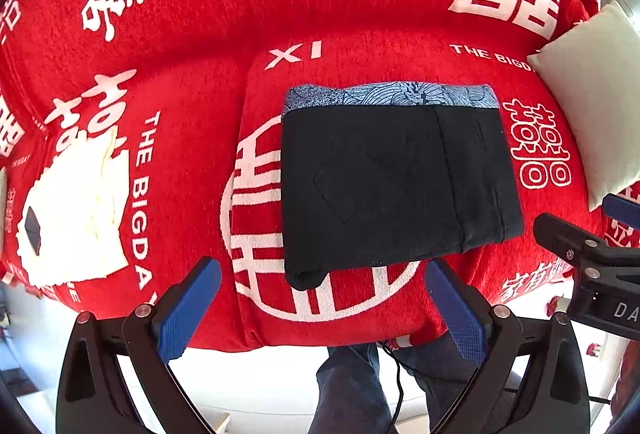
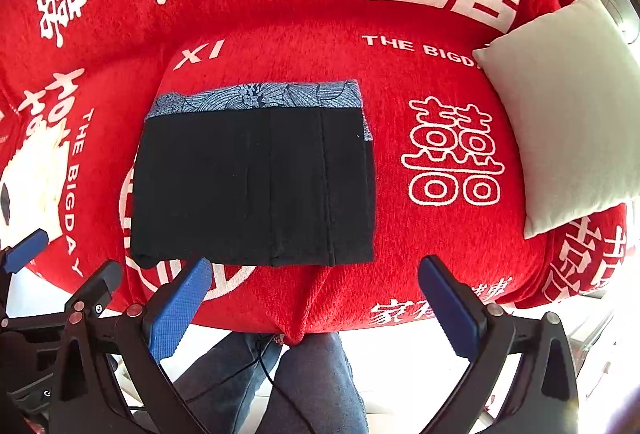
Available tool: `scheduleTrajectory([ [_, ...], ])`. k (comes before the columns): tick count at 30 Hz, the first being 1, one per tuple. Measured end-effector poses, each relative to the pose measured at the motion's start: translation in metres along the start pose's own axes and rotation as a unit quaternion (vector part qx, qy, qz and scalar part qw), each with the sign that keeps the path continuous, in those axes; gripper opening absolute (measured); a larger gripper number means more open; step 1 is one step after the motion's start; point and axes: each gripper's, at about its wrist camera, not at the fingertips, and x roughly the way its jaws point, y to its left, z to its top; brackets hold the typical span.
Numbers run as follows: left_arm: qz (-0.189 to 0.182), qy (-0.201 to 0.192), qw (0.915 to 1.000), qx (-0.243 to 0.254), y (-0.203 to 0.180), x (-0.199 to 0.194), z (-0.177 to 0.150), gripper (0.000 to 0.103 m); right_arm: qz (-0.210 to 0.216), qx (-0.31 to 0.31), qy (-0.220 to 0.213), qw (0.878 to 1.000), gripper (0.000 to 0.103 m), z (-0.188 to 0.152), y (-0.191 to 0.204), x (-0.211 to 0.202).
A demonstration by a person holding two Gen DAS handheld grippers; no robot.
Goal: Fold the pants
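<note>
Pants: one black pair (image 2: 256, 186), folded into a rectangle, lying flat on the red sofa cover (image 2: 400, 242).
Grippers: two, left gripper (image 1: 324, 310) and right gripper (image 2: 316, 306), both spread wide, holding nothing.
Pillows: one white pillow (image 2: 568, 110).

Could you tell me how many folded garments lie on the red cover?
2: black pants at the centre, a cream garment far to their left. Others may sit outside the views.

Both wrist views look down from near, sharing the folded pants (image 1: 396, 178) (image 2: 256, 182) on the red sofa (image 1: 180, 74) (image 2: 400, 82)
</note>
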Motion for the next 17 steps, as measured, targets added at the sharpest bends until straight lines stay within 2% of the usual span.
scheduleTrajectory([
  [8, 0.024, 0.015, 0.9993, -0.025, -0.006, 0.007, -0.004, 0.102, 0.013, -0.018, 0.015, 1.0, 0.103, 0.001, -0.012, 0.006],
  [12, 0.025, 0.012, 0.9987, -0.043, -0.007, 0.005, -0.006, 0.102, 0.02, -0.022, 0.021, 0.999, 0.103, 0.002, -0.019, 0.006],
  [17, 0.026, 0.012, 0.9988, -0.039, -0.013, 0.001, -0.005, 0.102, 0.025, -0.027, 0.018, 0.999, 0.103, 0.006, -0.023, 0.005],
])
